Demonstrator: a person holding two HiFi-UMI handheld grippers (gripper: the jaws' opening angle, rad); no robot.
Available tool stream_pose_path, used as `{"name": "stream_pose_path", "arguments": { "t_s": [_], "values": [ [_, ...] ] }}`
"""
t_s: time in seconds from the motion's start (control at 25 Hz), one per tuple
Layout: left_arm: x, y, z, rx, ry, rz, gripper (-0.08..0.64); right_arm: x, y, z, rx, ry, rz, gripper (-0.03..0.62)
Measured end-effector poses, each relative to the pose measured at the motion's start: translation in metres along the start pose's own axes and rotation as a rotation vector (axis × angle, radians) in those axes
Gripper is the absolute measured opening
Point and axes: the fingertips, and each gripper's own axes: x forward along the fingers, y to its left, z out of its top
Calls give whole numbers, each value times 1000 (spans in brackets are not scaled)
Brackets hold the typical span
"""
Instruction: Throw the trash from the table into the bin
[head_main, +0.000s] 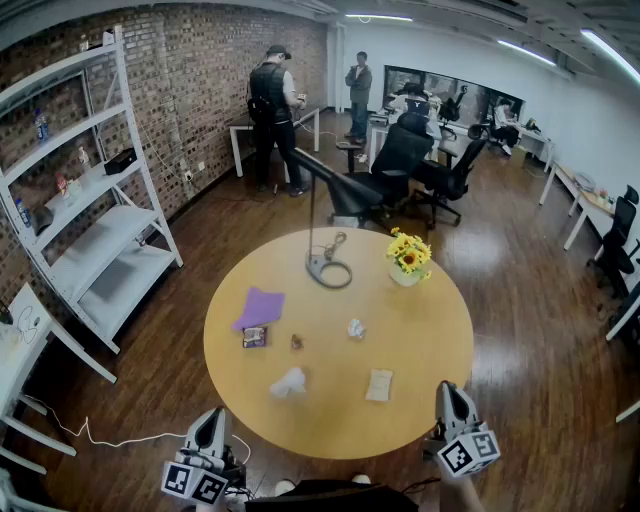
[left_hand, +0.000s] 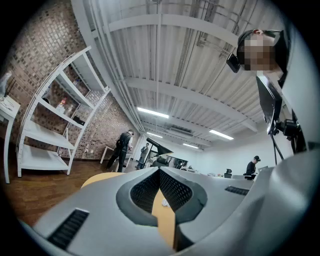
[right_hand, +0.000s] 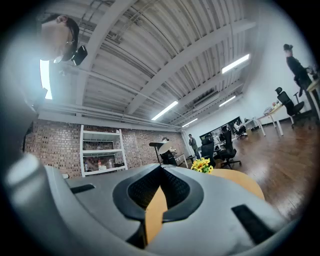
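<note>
The left tongs (head_main: 209, 420) and right tongs (head_main: 452, 395) are clenched shut and empty, by the near edge of the round counter (head_main: 440, 340). Crumpled paper (head_main: 288, 382) lies ahead between them, with bare counter around it.

Open-plan office: brick wall (head_main: 200, 80) with white shelves (head_main: 90, 210) beside it, desks (head_main: 590, 205) and office chairs (head_main: 450, 175) beyond the round table (head_main: 430, 330), wood floor (head_main: 530, 290).

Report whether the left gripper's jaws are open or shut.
Shut: the left gripper shows its tips touching, nothing held between them.
</note>
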Motion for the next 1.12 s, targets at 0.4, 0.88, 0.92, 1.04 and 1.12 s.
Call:
{"name": "stream_pose_path", "arguments": {
  "t_s": [0.4,0.88,0.92,1.04,1.12],
  "values": [
    [23,7,-11,74,37,-68,3,7,-5,-1,-29,32,-5,3],
    [90,39,-64,94,273,-194,197,24,31,-18,-77,69,-33,3],
    [95,36,-70,96,296,-218,197,22,35,-20,-66,64,-43,3],
    [104,25,-79,93,324,-285,198,18,44,-27,-22,44,-72,3],
    [110,21,-83,91,329,-302,198,19,47,-32,-21,50,-74,3]
  ]
}}
